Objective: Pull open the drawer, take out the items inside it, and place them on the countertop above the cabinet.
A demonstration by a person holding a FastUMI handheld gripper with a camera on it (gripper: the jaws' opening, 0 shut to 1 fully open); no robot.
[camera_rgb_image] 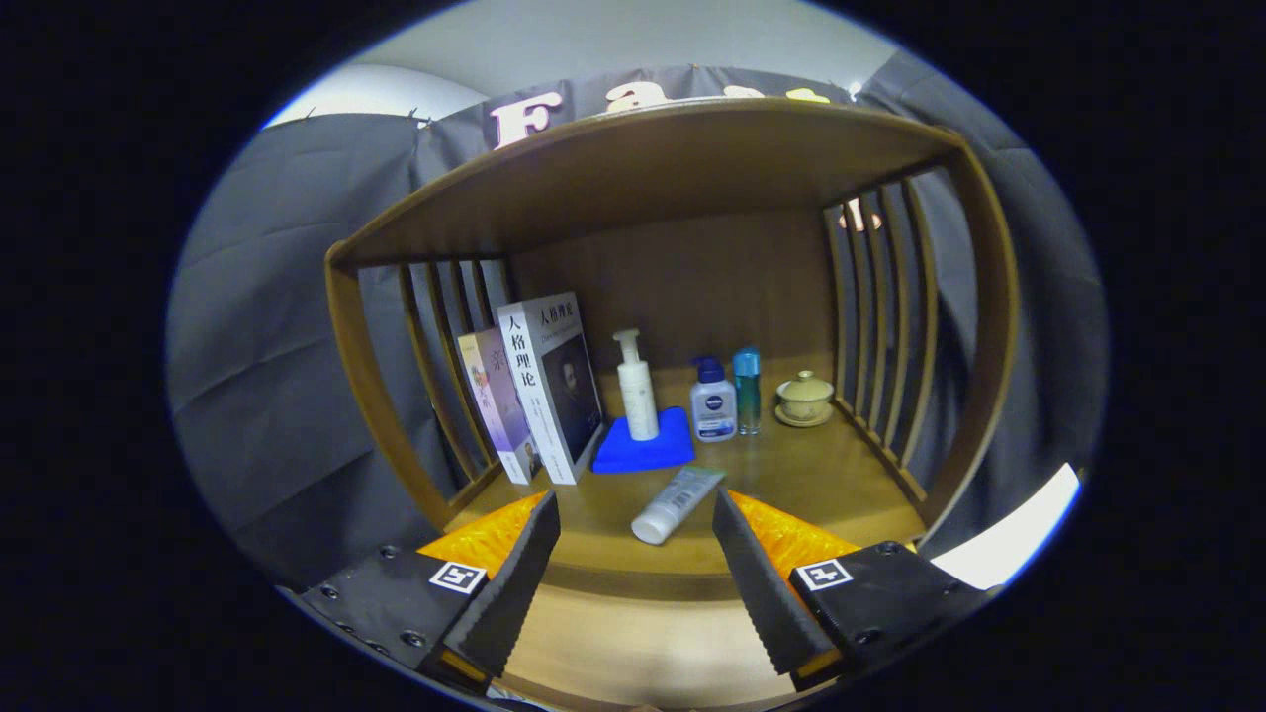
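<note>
A white squeeze tube (676, 504) lies on its side on the wooden countertop (821, 485), between and just beyond my fingers. My gripper (635, 534) is open, nothing pressed between the fingers. Behind the tube a white pump bottle (636, 386) stands on a folded blue cloth (645, 445). To its right stand a small white bottle with a blue cap (712, 400) and a slim teal bottle (748, 389). Below the fingers runs a paler wooden surface (633, 643); I cannot tell whether it is the drawer.
Two books (539, 391) lean against the left slatted side (435, 366) of the shelf unit. A lidded ceramic cup on a saucer (804, 399) stands near the right slats (880, 326). A wooden top board (673, 168) roofs the shelf.
</note>
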